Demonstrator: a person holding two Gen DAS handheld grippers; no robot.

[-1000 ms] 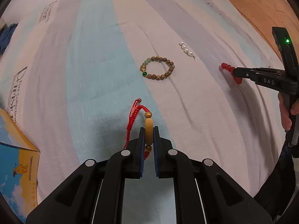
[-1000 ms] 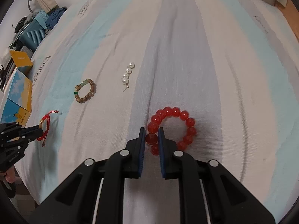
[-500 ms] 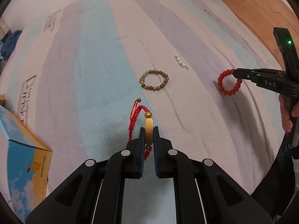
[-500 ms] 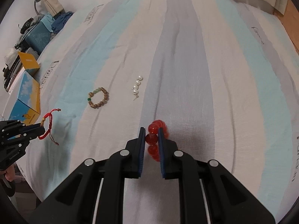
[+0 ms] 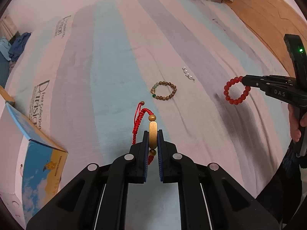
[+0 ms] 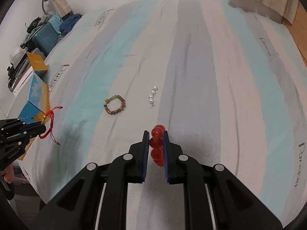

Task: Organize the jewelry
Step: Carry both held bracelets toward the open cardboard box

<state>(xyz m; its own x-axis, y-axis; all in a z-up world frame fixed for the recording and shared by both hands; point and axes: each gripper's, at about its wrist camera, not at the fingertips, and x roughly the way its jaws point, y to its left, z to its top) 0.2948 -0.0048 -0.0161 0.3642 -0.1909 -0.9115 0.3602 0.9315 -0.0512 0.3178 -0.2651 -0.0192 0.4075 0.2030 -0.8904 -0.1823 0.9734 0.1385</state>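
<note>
Jewelry status: left gripper (image 5: pixel 153 134) fingers clamp the red braided cord bracelet (image 5: pixel 143 122) by its gold bar; right gripper (image 6: pixel 155 136) fingers pinch the red glass-bead bracelet (image 6: pixel 157 146), both above the striped bed (image 6: pixel 191 76). Risk: round beads slipping from the pinch.

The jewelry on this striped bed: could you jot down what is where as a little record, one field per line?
surface: striped bedsheet
left gripper: shut on the red cord bracelet, gripping its gold bar
right gripper: shut on the red bead bracelet, which hangs clear of the sheet
lying on sheet: brown bead bracelet; short pearl strand to its right
at left edge: blue and yellow box
</note>
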